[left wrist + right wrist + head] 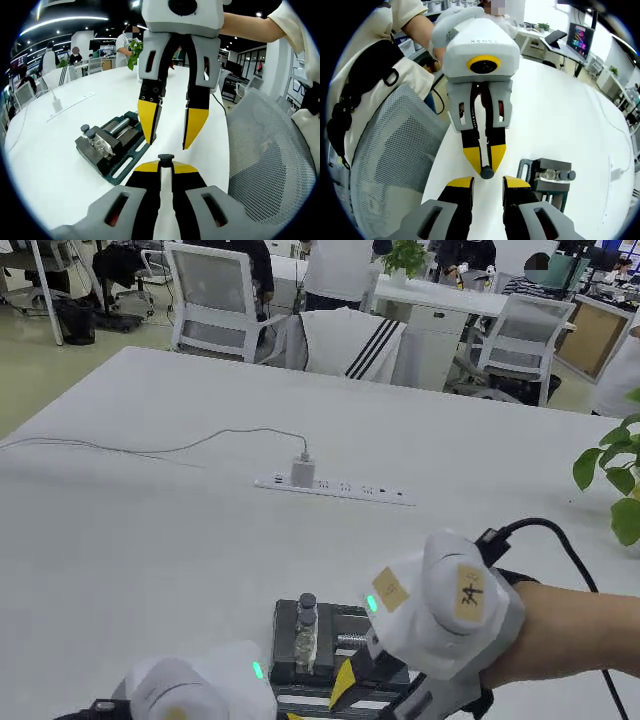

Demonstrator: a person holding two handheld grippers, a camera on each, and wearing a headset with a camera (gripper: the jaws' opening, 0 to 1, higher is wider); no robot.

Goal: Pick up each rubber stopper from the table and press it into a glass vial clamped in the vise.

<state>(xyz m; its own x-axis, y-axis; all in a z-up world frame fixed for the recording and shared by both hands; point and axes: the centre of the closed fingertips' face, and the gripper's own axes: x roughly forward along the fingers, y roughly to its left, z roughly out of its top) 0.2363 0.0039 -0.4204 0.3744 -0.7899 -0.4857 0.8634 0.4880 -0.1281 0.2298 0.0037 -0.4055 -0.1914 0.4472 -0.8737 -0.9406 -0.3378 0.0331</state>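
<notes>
Clutching a stopper [165, 158], the left tool [165, 169] is facing the right tool [169, 135] (jaws parted) near the vise [114, 150].

The vise [345, 640] is dull black-grey with a bare silver screw. The glass vials [305, 638] in it are clear, capped dark grey. Under the vise the worktop [180, 540] is plain white. Just beyond the vise lies a white power strip [333, 489]. The left gripper [486, 167] and right gripper [168, 145] above the vise have white bodies and black fingers [196, 122] tipped yellow. The rubber stopper [487, 173] is dark grey. Far beyond the vise, a white jacket [350, 340] bears black stripes.
</notes>
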